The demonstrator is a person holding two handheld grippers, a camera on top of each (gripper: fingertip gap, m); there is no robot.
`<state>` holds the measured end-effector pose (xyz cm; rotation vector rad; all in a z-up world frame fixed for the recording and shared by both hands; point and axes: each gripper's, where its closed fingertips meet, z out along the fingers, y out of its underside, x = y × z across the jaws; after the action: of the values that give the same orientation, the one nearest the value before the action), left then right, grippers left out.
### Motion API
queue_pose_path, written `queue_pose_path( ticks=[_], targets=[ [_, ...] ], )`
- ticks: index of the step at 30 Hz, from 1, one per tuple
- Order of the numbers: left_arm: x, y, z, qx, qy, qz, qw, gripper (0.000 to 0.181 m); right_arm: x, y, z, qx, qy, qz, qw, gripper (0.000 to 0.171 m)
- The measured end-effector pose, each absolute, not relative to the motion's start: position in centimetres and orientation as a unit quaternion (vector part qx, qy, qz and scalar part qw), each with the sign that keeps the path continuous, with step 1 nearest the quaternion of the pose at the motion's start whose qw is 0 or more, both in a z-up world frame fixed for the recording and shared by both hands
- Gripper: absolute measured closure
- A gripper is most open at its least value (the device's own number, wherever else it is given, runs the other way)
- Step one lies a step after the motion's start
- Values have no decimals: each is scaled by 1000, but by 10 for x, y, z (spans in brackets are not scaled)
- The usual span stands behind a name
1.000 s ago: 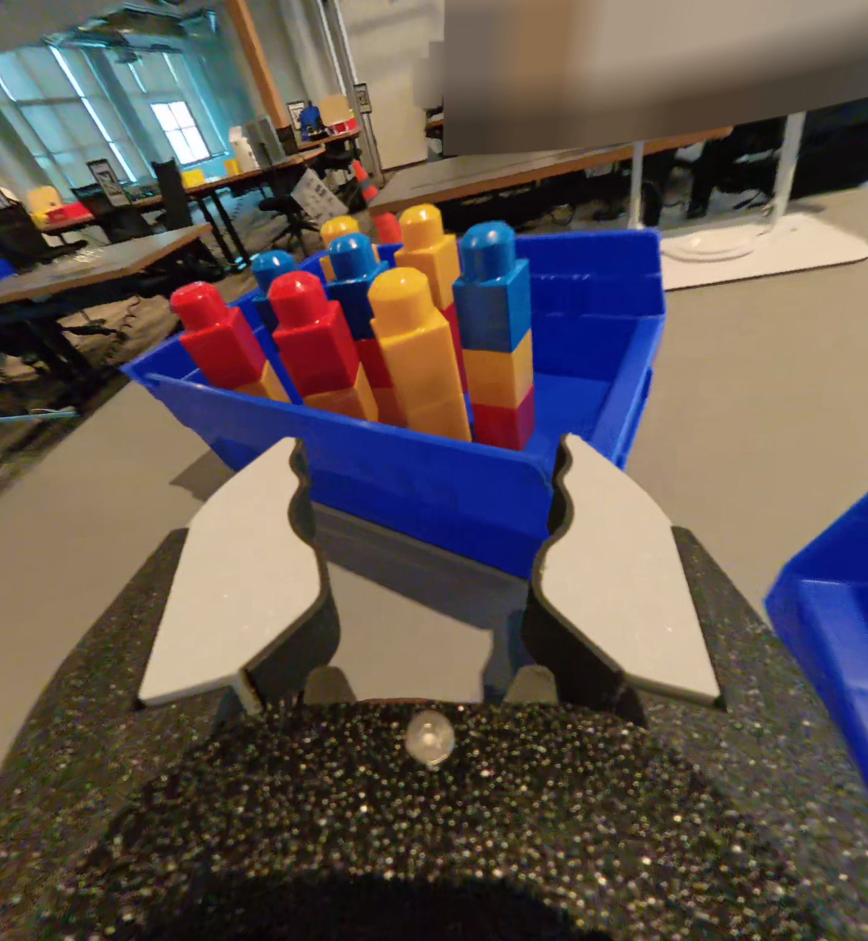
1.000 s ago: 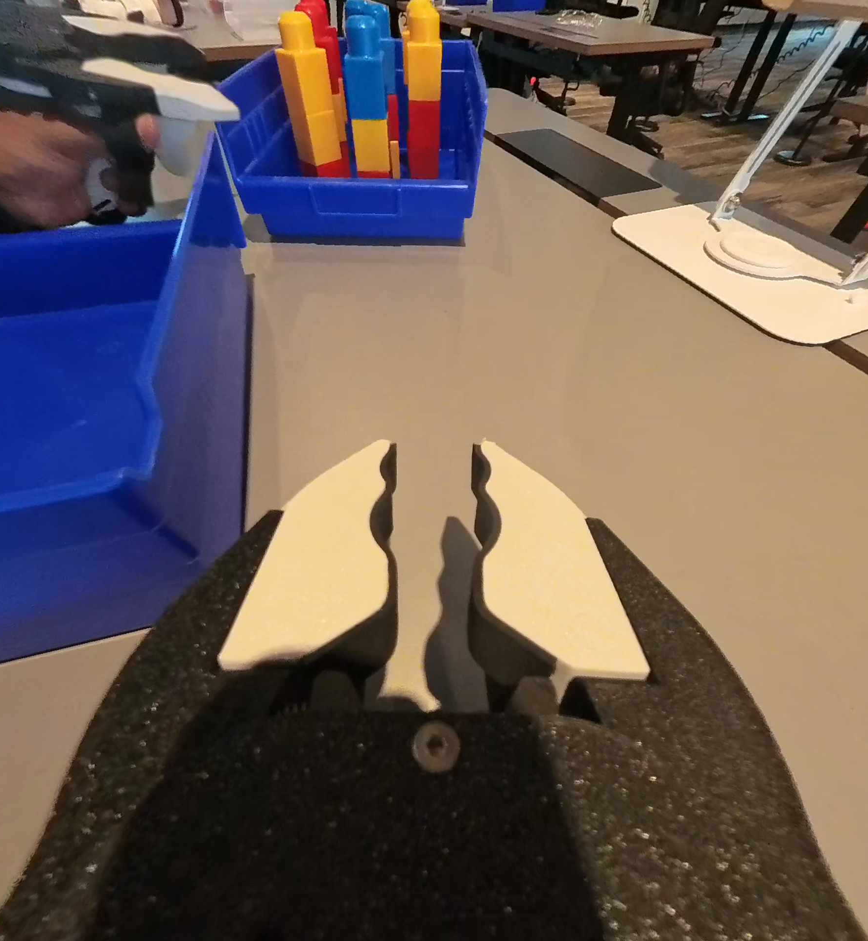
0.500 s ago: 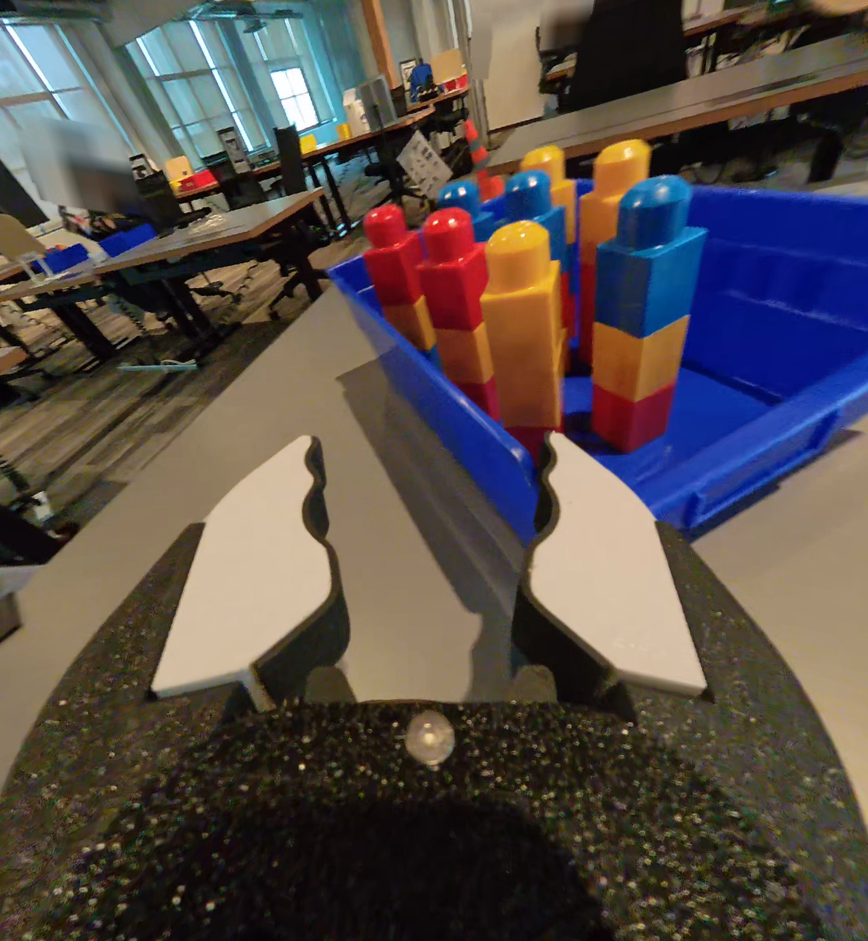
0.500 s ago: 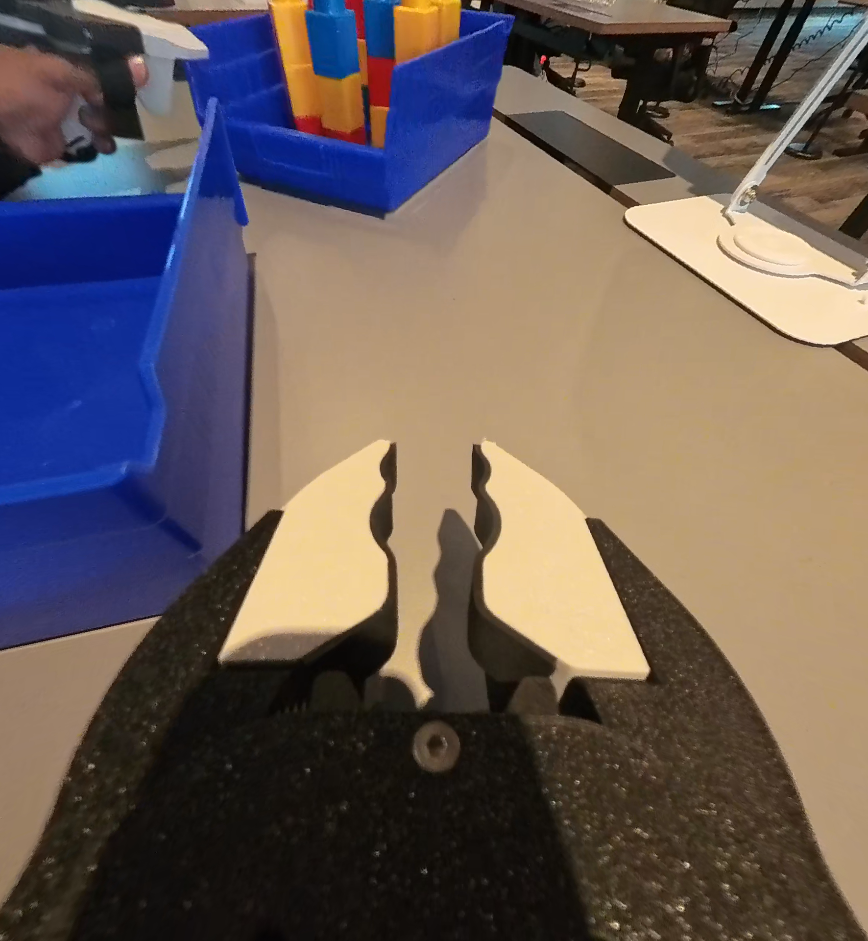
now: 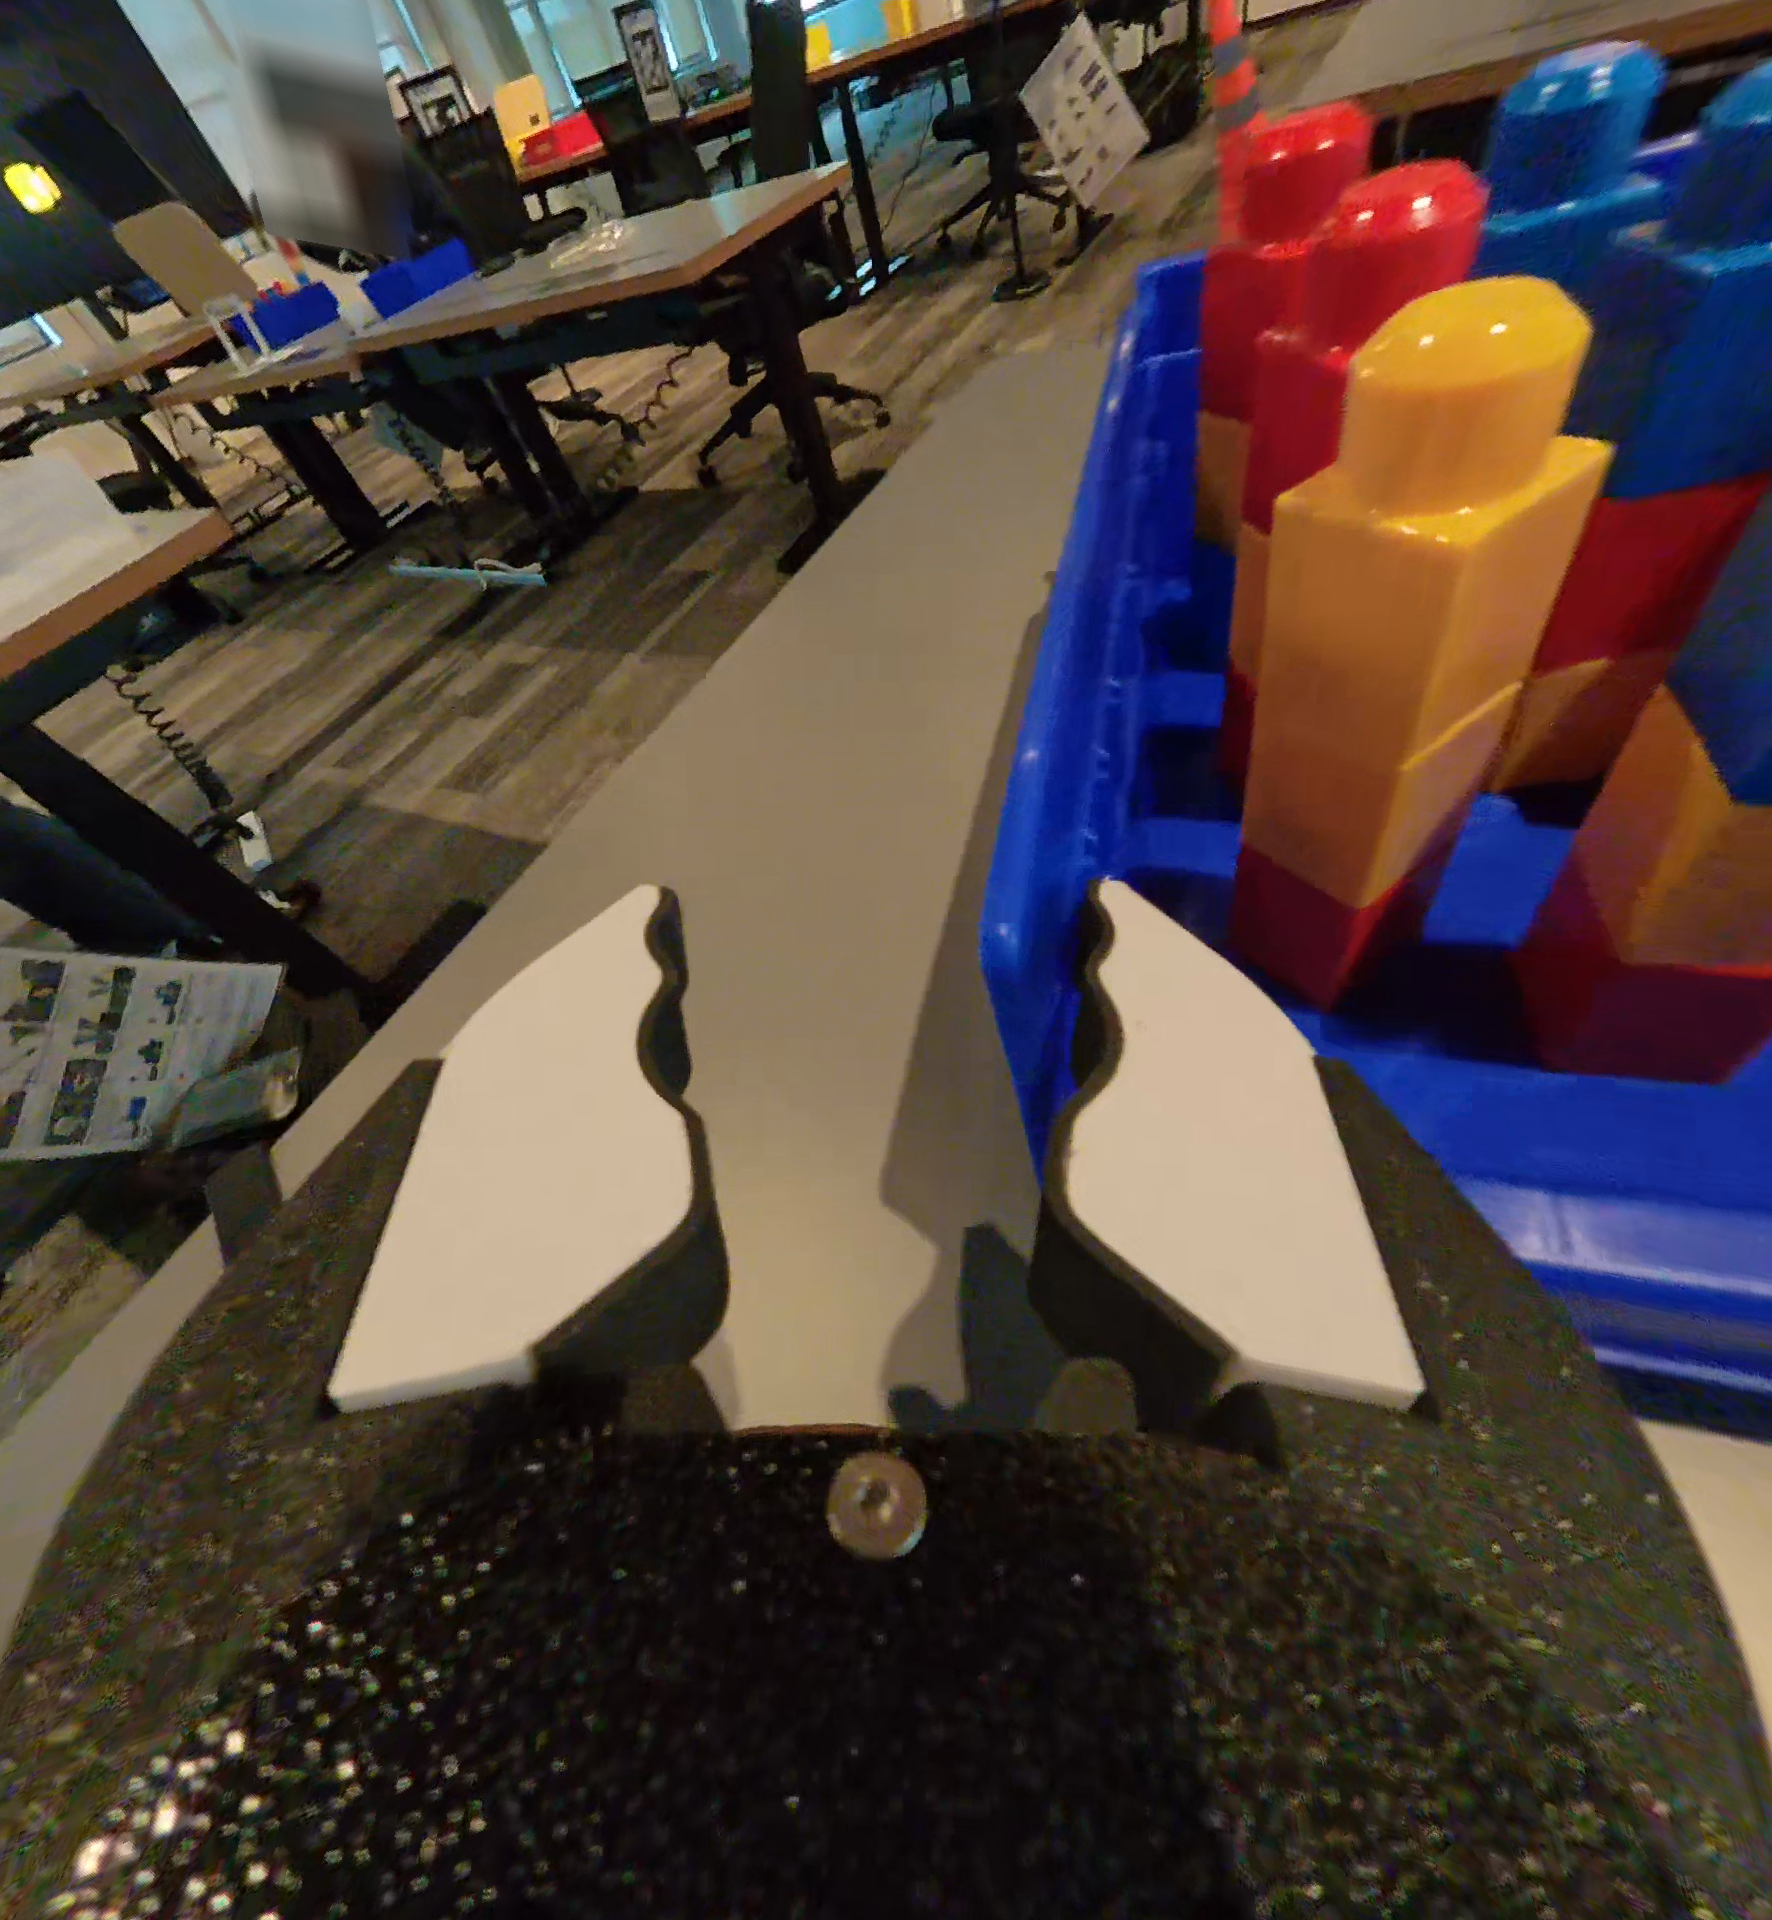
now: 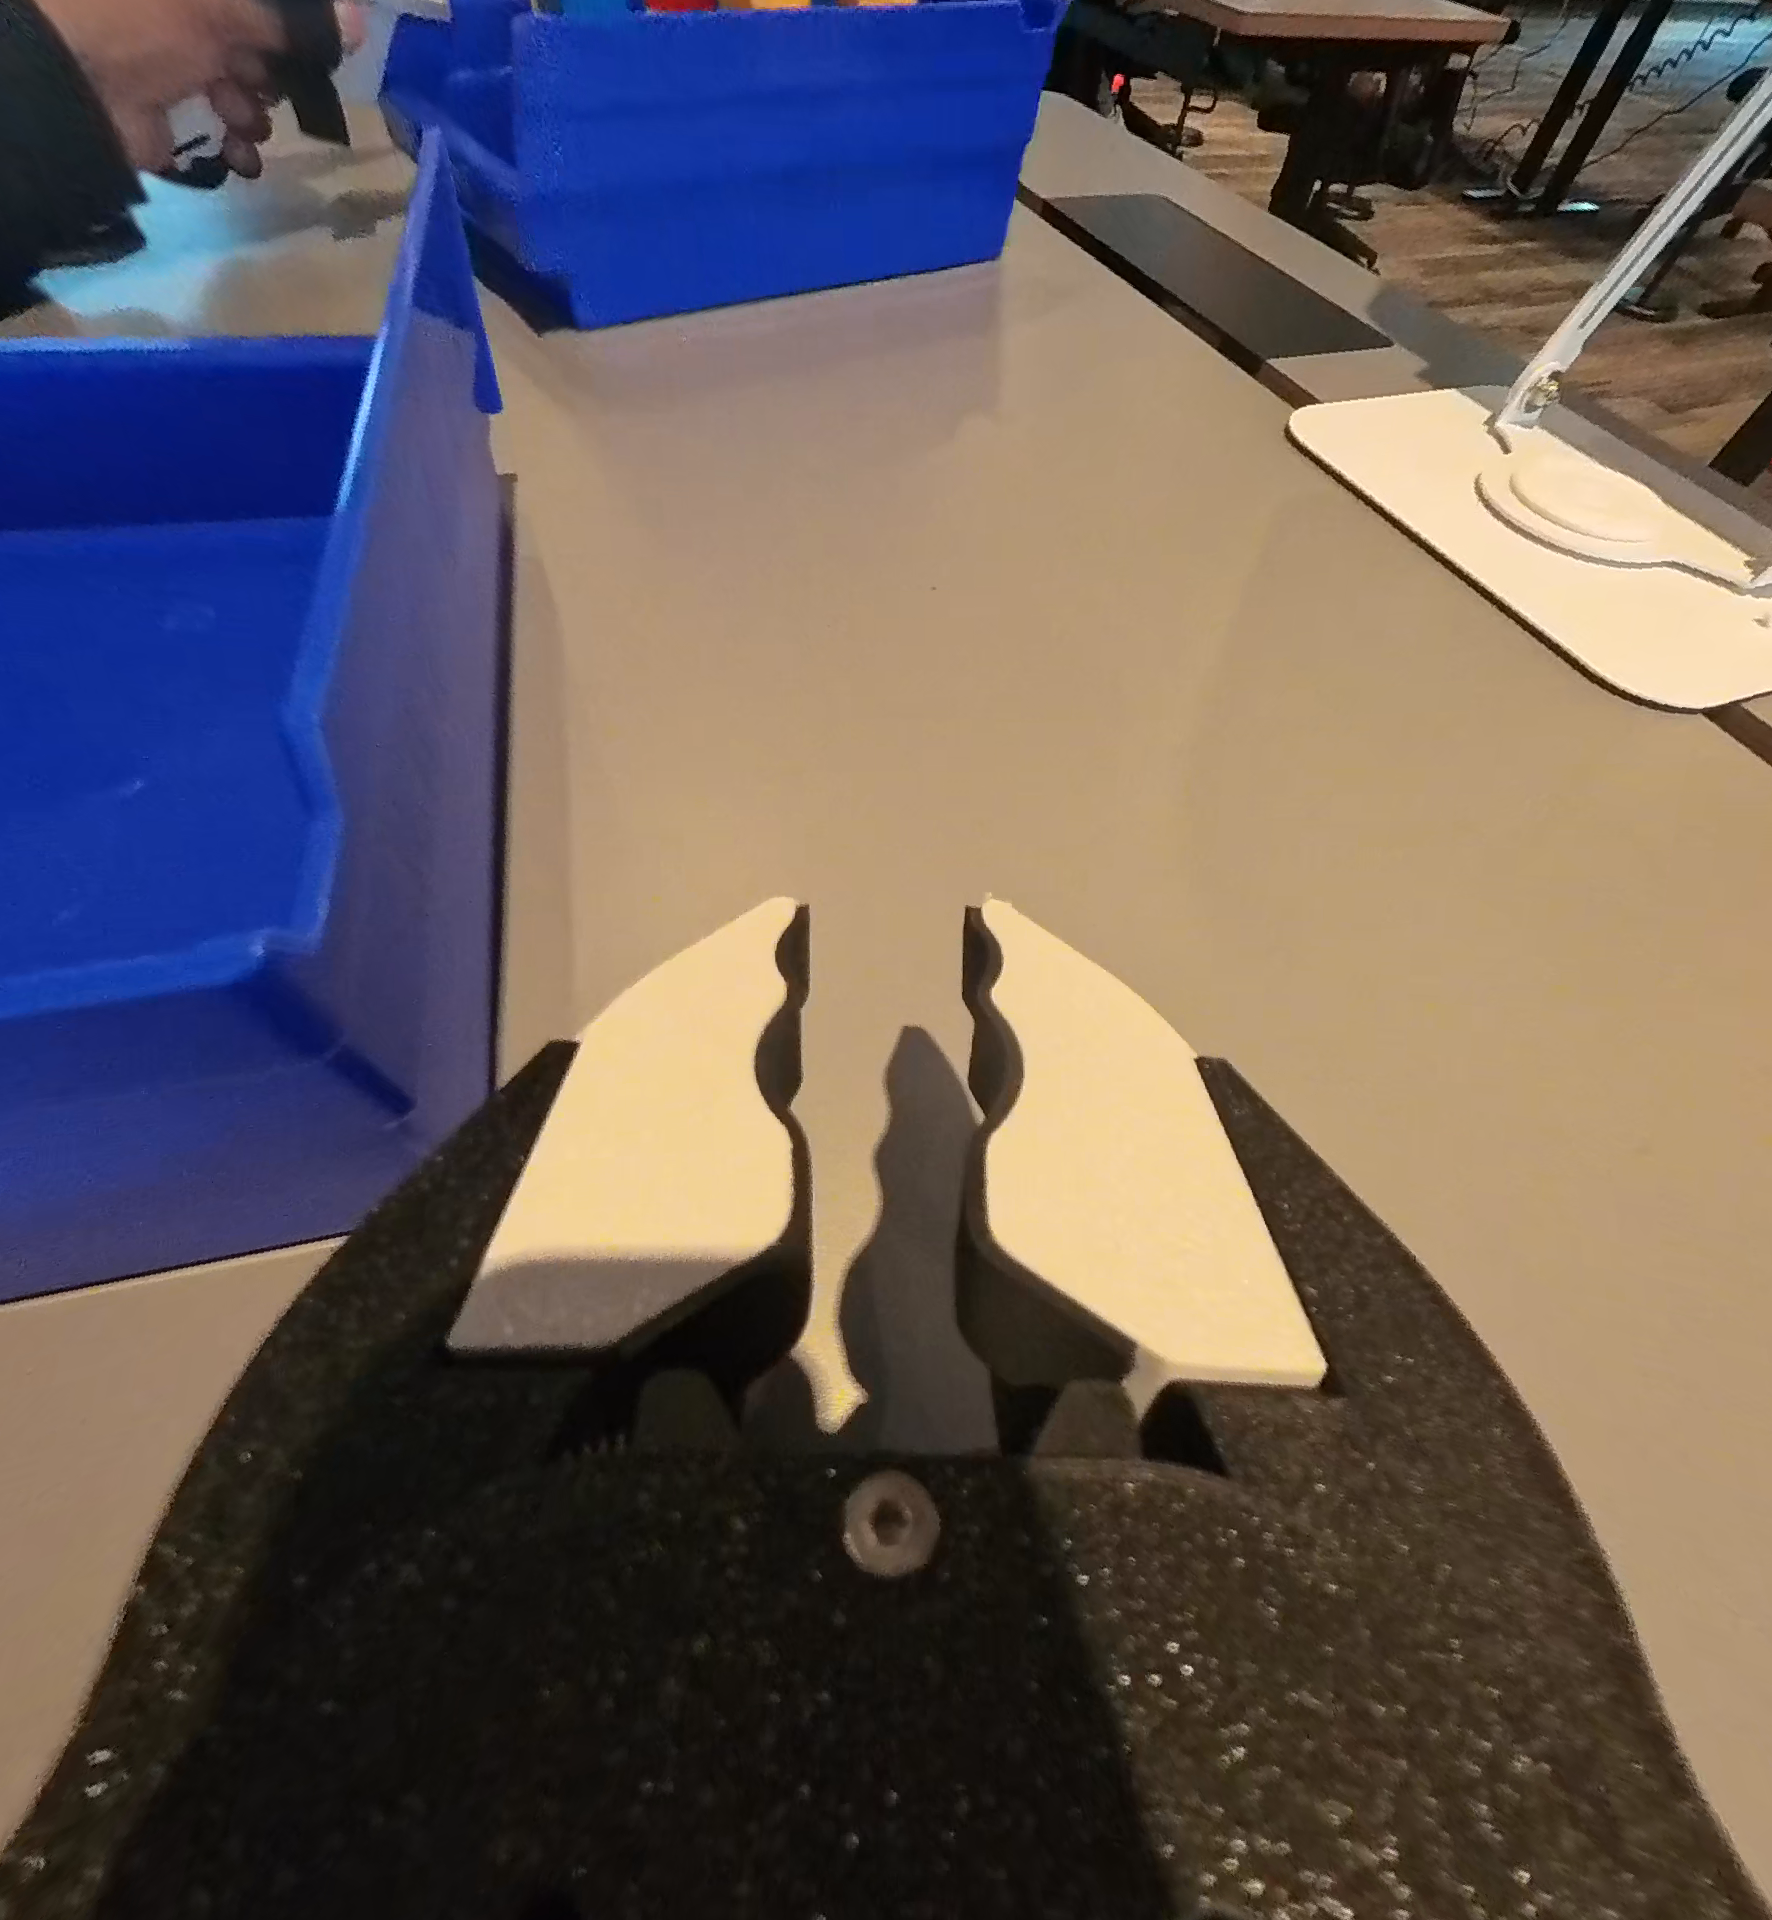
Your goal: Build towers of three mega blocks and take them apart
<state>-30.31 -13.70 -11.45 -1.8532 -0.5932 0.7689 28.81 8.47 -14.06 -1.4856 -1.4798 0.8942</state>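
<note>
Left tongs [image 5: 877, 904]: wide apart, empty, beside the blue bin [image 5: 1053, 790].
Block towers [image 5: 1401, 623]: stood in that bin, right ones cut off.
Right tongs [image 6: 887, 914]: narrowly parted, empty, above the desk [image 6: 965, 623].

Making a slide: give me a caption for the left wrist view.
Open left gripper straddles the near wall of a blue plastic bin holding red, yellow and blue block towers.
</note>
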Motion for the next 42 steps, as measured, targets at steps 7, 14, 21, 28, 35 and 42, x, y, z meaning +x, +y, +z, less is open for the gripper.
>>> queue_pose_path(
  ticks=[7, 14, 21, 28, 35, 42],
  targets=[
    [-289, -151, -98, -739, -255, 321, 535, 112, 288, 84, -142, -593, -593, 350, 417, 143],
    [-140, -99, -80, -744, -108, 194, 630, 123, 288, 87, -143, -601, -588, 354, 411, 143],
    [-99, -42, -108, -799, -21, 190, 570, 129, 287, 85, -145, -597, -597, 342, 413, 143],
    [-115, -39, -127, -823, 0, 222, 523, 173, 287, 81, -148, -592, -610, 337, 405, 143],
    [-154, -54, -128, -823, -63, 211, 524, 177, 287, 77, -155, -588, -629, 318, 397, 143],
    [-183, -58, -128, -820, -87, 230, 516, 176, 287, 74, -159, -585, -642, 303, 393, 143]
  ],
)
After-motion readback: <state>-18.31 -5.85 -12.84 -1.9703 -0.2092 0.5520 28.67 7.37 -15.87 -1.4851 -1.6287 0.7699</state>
